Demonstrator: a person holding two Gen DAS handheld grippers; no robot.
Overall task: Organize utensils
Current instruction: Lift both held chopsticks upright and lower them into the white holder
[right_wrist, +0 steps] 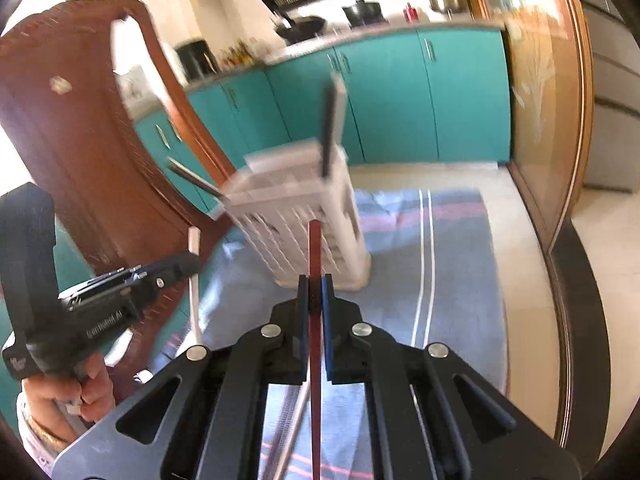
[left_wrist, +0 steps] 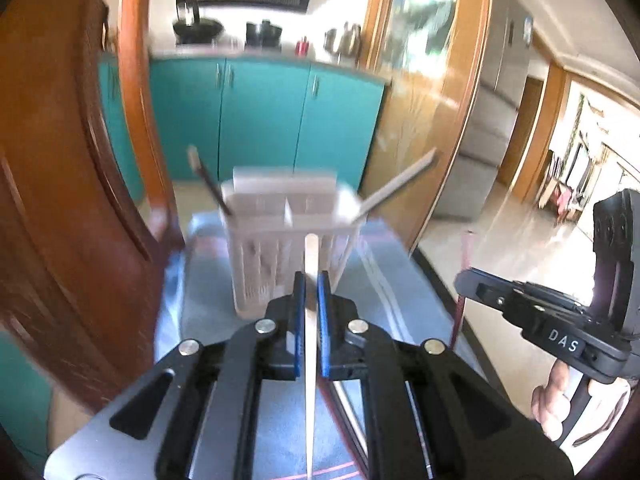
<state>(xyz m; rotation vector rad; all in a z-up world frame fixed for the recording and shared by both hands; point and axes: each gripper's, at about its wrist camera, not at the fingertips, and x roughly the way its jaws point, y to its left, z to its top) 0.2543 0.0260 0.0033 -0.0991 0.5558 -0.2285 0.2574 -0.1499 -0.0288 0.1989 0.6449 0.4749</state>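
On the blue striped cloth (left_wrist: 384,296) ahead of you stands the white slotted utensil holder (left_wrist: 280,256), upright, with a divider splitting its top into compartments. In the left wrist view a dark-handled utensil (left_wrist: 208,180) leans out of its left side and a pale flat one (left_wrist: 396,188) leans out to the right; motion blur hides which compartment each sits in, and what kind of utensil each is.

Your left gripper (left_wrist: 311,280) has its blue pads closed on a thin white stick (left_wrist: 310,360), which juts forward towards the holder and runs back under the camera, its near end cut off by the frame edge. Its tip overlaps the holder's front wall in the picture, but you cannot tell whether they touch.

Your right gripper (right_wrist: 315,284) is likewise clamped tight, on a thin dark red stick (right_wrist: 315,248) pointing at the holder, its rear end also cut off. In the right wrist view a shiny metal utensil (right_wrist: 296,420) lies on the cloth below the gripper, mostly hidden.

Beyond the holder, teal cabinets (left_wrist: 260,120) and a blurred counter with pots fill the background; a brown wooden chair back (right_wrist: 80,140) stands to the left.
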